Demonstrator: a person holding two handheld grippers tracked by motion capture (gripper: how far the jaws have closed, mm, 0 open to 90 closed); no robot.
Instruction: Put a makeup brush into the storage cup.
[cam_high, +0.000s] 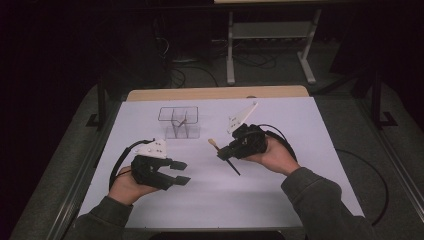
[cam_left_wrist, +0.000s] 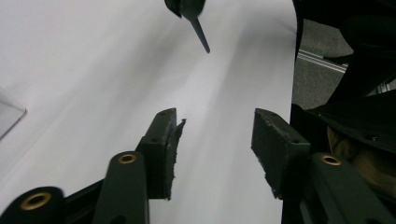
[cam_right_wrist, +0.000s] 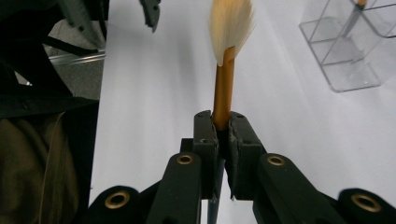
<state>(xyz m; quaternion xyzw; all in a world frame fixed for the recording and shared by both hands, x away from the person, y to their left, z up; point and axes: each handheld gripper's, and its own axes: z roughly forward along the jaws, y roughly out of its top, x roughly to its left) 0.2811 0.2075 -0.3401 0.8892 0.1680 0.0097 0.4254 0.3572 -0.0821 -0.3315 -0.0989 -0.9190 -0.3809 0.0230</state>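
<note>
Nearest the lower edge of the high view, 2 sleeved forearms come in; the left gripper (cam_high: 176, 172) sits low and left of centre, jaws parted about halfway with nothing between them; in the left gripper view its pads (cam_left_wrist: 164, 140) frame only bare white table cover (cam_left_wrist: 93, 70).

A little farther up and right of centre, the right gripper (cam_high: 223, 152) is clamped tight on a brush (cam_high: 222, 152); in the right gripper view the jaws pinch the amber shaft just below the pale bristle tuft (cam_right_wrist: 230, 28), and the dark tail of the handle (cam_high: 234, 169) juts out the other side, toward the lower right of the high view.

So the brush's long axis runs diagonally, bristles toward the upper left, tail toward the lower right; the bristle end already points roughly at what comes next.

Farther still, above and left of the brush tip, stands the clear divided organiser (cam_high: 180, 122) with 1 thin stick leaning inside; in the right gripper view it sits in the upper right corner, off the brush's line.

My guess: the right hand, the nearer of the 2, must swing the brush upright and carry it over a compartment; the left gripper looks free.
</note>
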